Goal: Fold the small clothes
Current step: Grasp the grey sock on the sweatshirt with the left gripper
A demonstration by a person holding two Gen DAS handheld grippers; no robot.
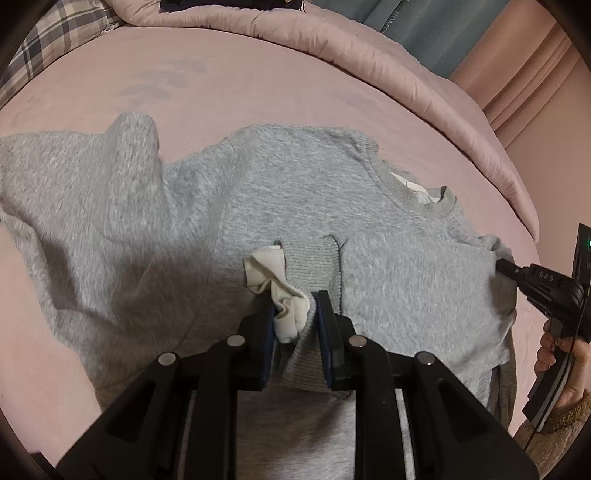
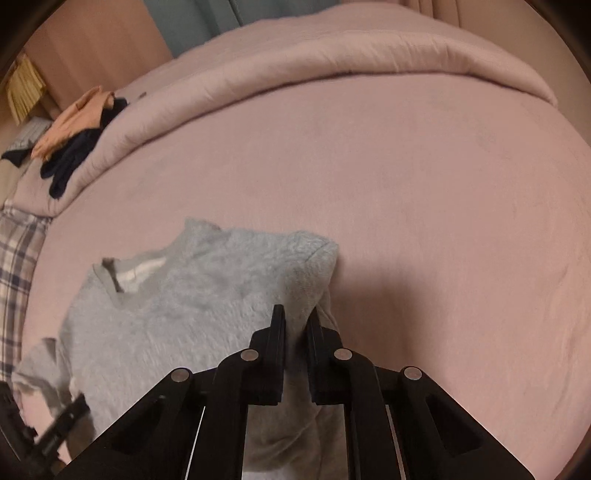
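Both tongs are clenched on cloth as we read it: our left gripper (image 1: 295, 325) pinches a ribbed cuff (image 1: 314, 266) of the grey sweater (image 1: 295, 184) with a cream lining (image 1: 275, 291) bunched against its left pad, and our right gripper (image 2: 295, 325) has its jaws nearly together with a fold of the fuzzy fabric running up between them. The sweater (image 2: 177, 314) lies flat on the pink bed sheet (image 1: 258, 92), collar (image 1: 413, 192) toward one o'clock in the left wrist view, its long axis running roughly from seven to one there. From the left tongs the garment spreads mostly toward twelve and nine o'clock, with one loose sleeve (image 1: 92, 177) heaped out at ten; the folded-in right side sits at three o'clock, where the right tool (image 1: 546, 288) and the hand (image 1: 565, 369) holding it appear at the garment's edge. In the right wrist view the sweater lies from nine to twelve o'clock of the fingers, the collar (image 2: 125, 273) at ten. We judge the right hand nearer the collar side and the left nearer the loose sleeve, so the next fold likely turns on that sleeve at ten. Beyond lie the rolled duvet (image 2: 332, 74), a plaid pillow (image 1: 66, 33) and dark and peach clothes (image 2: 74, 136).
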